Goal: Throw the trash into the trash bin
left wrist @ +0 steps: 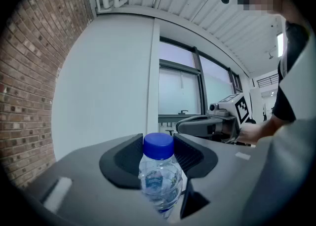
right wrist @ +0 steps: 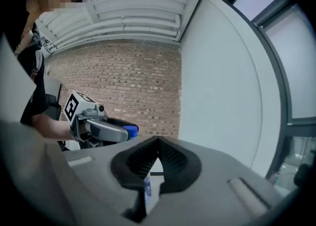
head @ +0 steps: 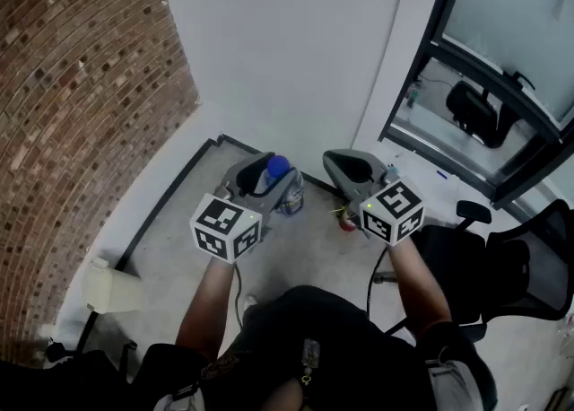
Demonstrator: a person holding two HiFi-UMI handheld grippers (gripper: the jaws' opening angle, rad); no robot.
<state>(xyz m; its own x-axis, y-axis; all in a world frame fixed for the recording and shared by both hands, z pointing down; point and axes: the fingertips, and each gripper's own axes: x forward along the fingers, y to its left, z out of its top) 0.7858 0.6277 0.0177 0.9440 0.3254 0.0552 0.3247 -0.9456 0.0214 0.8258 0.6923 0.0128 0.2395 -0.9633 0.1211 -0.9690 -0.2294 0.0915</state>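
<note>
Plastic bottle (left wrist: 159, 180), clear and blue-capped, is clamped just under its cap by the left gripper (left wrist: 159, 143), probably light, crushable and slick, so the stiffer neck suits best; the right gripper (right wrist: 158, 142) is closed on a thin pale scrap (right wrist: 148, 190).

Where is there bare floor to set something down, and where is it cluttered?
Bare grey concrete floor runs between the foot of the red brick wall and the person's left forearm, past the cream box. The right side is crowded: black office chairs beside the window.
</note>
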